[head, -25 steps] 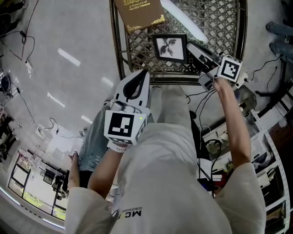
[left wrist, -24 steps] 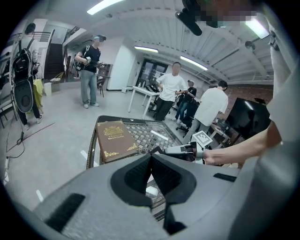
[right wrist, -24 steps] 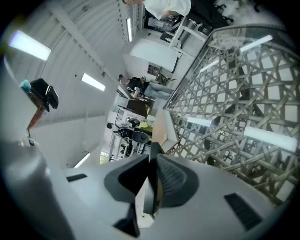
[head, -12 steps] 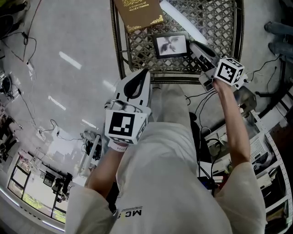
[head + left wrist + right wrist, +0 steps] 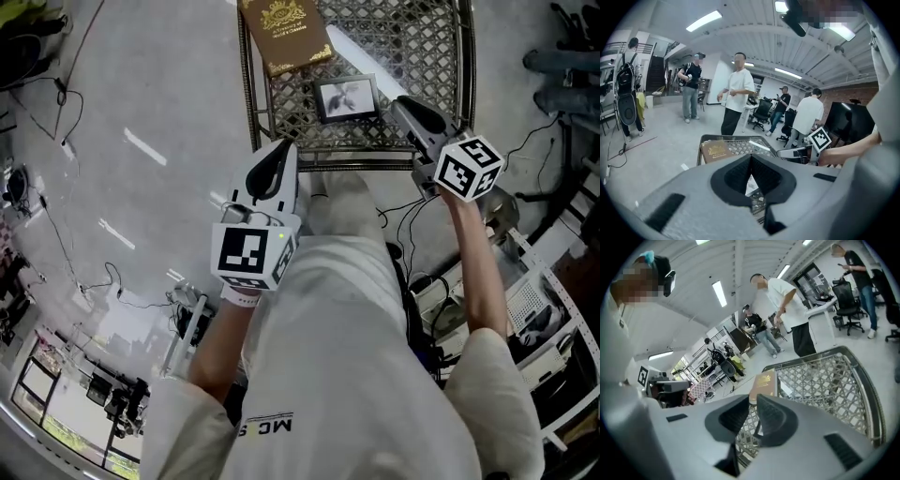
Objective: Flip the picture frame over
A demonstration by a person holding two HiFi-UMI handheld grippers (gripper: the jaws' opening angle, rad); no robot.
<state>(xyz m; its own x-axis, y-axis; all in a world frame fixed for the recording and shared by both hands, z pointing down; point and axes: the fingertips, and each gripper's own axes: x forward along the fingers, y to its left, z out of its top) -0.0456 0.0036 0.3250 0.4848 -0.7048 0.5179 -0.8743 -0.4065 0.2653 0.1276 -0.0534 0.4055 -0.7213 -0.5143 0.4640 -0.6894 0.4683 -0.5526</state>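
Black-framed picture face up on the lattice table, both claws off it

Metal lattice forms the top of the table at the far edge of the head view. The picture frame lies flat on it near the front rail, with its dark plant print facing up. Just beyond the frame, at the table's left side, lies a brown book with a gold crest, and a white strip lies slanted on the mesh beside the book.

The left gripper hangs in front of the table's near left corner, apart from the frame. In the left gripper view its jaws meet at the tips, with nothing clamped between them.

The right gripper is held near the frame's right edge and is not touching it. Its jaws have just been closing. The right gripper view shows a narrow slit between the tips. Nothing is caught in the slit, and only the mesh and the book show beyond it.

Cables trail over the grey floor to the left of the table. In the left gripper view a person in a white T-shirt stands beyond the table
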